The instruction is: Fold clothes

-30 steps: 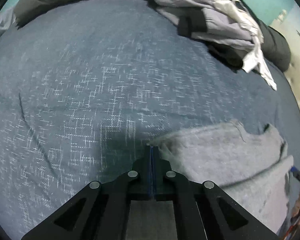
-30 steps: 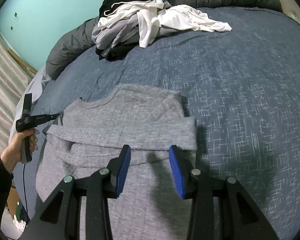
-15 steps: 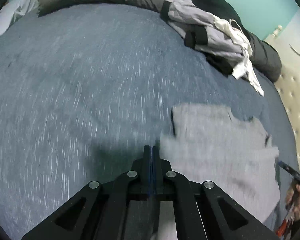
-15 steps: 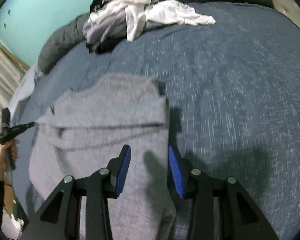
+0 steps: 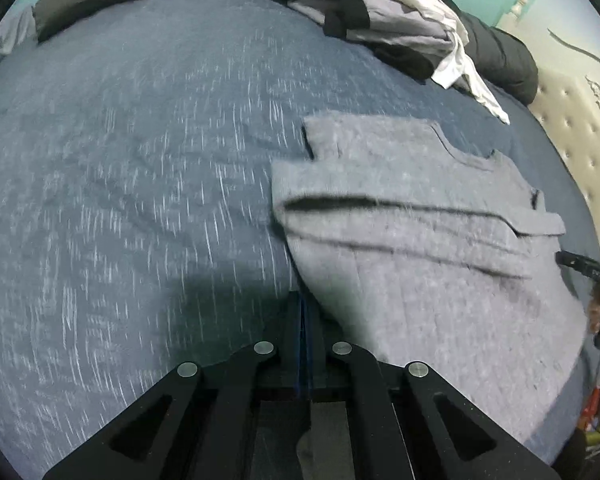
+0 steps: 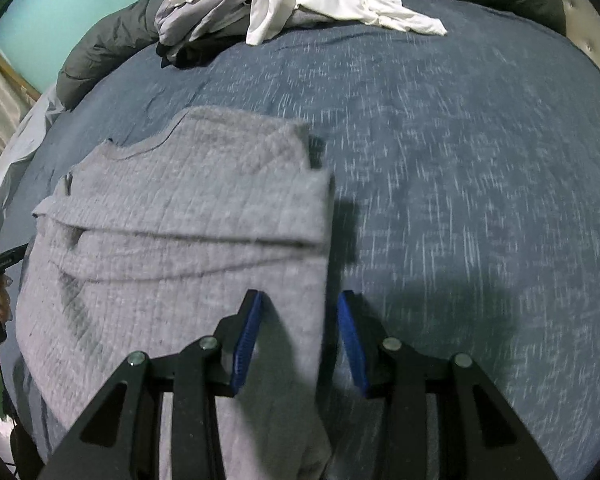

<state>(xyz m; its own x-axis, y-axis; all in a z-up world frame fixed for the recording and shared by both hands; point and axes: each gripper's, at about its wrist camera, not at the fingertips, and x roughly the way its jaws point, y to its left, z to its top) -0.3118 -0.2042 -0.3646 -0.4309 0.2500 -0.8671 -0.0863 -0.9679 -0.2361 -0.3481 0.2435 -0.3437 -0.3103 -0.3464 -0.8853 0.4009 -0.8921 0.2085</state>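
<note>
**Two grippers shift toward the sweater's side edges**

Left wrist view: the left gripper (image 5: pixel 305 312), fingers shut on nothing visible, has slid sideways; the grey sweater (image 5: pixel 412 216) on the bed (image 5: pixel 120 160) now lies fuller in view.

Right wrist view: the right gripper (image 6: pixel 300 332), half open, has lowered astride the sweater's edge, probably readying the next fold.

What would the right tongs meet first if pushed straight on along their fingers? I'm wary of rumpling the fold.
Most likely the grey sweater: its right-hand edge lies between the open right tongs, with the blue bedspread just beside it. Depth is unclear.
</note>
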